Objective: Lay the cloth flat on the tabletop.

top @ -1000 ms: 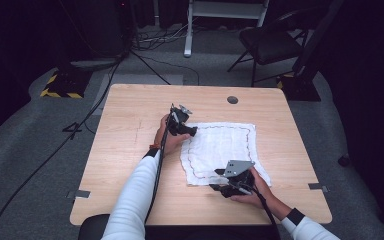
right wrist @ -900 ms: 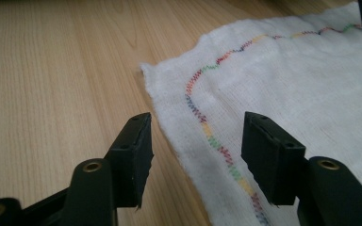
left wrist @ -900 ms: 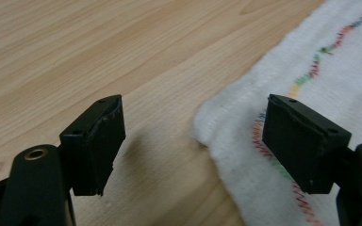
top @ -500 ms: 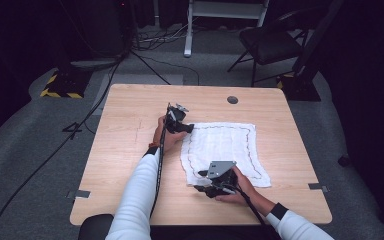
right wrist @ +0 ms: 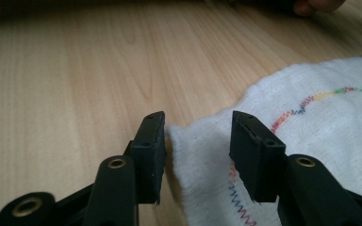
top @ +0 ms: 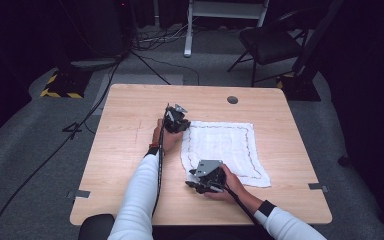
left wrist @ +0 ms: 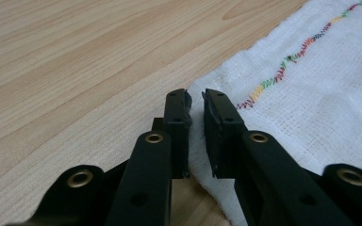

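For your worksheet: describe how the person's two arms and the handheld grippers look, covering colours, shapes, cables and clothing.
Both arms wear white long sleeves with dark cuffs. Each hand holds a black gripper: the left gripper and the right gripper, which carries a grey three-cornered plate on top. A black cable trails back from each. The flat, blocky black jaws have brass-coloured rivets.

A dark studio: floor cables [top: 105, 95], tripod feet, hazard-taped base [top: 60, 87].

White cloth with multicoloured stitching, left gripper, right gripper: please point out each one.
White cloth with multicoloured stitching [top: 225, 147], high view, its plain middle.
Left gripper [left wrist: 196, 101], left gripper view, gap between its fingertips.
Right gripper [right wrist: 198, 123], right gripper view, midway between its fingertips.
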